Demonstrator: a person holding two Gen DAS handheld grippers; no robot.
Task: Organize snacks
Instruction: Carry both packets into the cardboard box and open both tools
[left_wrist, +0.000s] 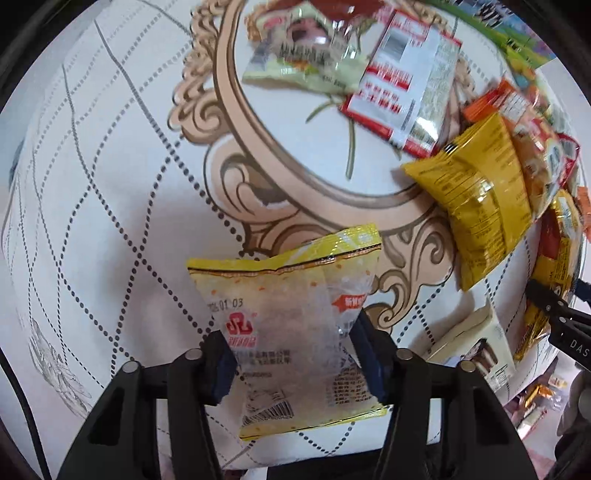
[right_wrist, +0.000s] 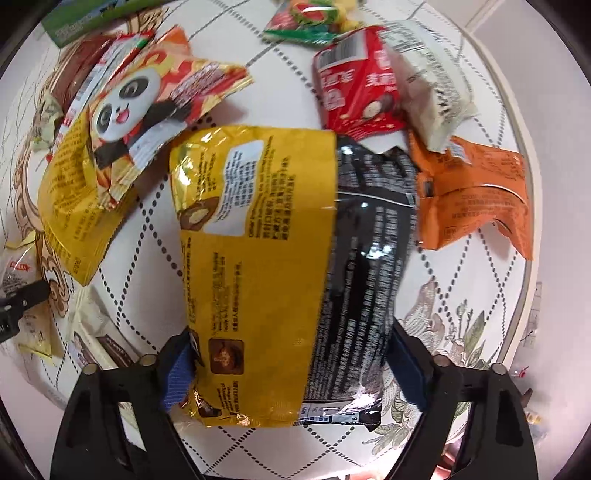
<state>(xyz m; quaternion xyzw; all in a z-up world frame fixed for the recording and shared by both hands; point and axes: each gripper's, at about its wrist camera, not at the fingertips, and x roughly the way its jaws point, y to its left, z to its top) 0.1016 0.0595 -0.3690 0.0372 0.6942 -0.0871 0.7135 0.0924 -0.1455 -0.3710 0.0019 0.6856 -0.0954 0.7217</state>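
Note:
My left gripper (left_wrist: 293, 360) is shut on a pale yellow translucent snack packet (left_wrist: 291, 314), its blue pads pinching the packet's sides above the white patterned table (left_wrist: 110, 221). My right gripper (right_wrist: 291, 373) is shut on a large yellow-and-black snack bag (right_wrist: 288, 266), held over the table. The right gripper's tip shows at the right edge of the left wrist view (left_wrist: 554, 314); the left gripper's tip shows at the left edge of the right wrist view (right_wrist: 22, 302).
Several loose snacks lie around: a yellow bag (left_wrist: 476, 206), a red-and-white packet (left_wrist: 402, 81), a green-white packet (left_wrist: 303, 51), a white box (left_wrist: 476, 347), a panda packet (right_wrist: 140, 103), a red bag (right_wrist: 354, 85), an orange bag (right_wrist: 476, 195). The table edge (right_wrist: 532, 229) curves at right.

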